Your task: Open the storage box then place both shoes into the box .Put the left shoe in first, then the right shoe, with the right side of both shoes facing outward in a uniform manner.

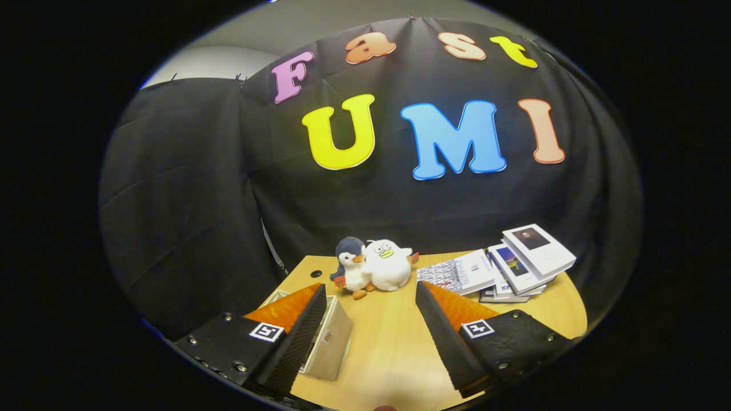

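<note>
The storage box (331,342) sits at the table's (388,342) left edge, partly behind the left finger of the tongs (371,297). The tongs hang wide apart with nothing between them, over bare tabletop. Beyond them, by the far edge, two plush birds (374,265) lean together; books (508,265) lie stacked toward the far right corner.
</note>
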The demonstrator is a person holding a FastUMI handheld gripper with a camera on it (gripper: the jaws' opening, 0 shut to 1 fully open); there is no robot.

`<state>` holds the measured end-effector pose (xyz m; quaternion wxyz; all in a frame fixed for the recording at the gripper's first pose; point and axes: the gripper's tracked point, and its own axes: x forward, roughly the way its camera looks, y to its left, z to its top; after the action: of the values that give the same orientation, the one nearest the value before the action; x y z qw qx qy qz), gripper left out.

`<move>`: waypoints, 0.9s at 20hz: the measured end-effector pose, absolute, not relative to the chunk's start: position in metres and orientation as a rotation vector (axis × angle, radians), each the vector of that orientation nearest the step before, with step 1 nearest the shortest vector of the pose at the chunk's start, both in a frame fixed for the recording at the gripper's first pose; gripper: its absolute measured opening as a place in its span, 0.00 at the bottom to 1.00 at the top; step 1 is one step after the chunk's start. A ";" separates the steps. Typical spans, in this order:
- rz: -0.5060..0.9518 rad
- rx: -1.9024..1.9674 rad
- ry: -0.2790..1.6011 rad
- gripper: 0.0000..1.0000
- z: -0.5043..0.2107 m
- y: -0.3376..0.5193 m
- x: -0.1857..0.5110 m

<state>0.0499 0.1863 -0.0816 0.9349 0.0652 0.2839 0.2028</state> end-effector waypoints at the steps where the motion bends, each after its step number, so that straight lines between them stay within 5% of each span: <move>1: 0.397 0.118 0.556 0.98 -0.074 0.170 0.051; 18: 0.133 -0.053 0.213 0.97 -0.010 0.001 0.054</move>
<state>0.0545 0.0008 -0.0100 0.9918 -0.0265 0.1061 0.0664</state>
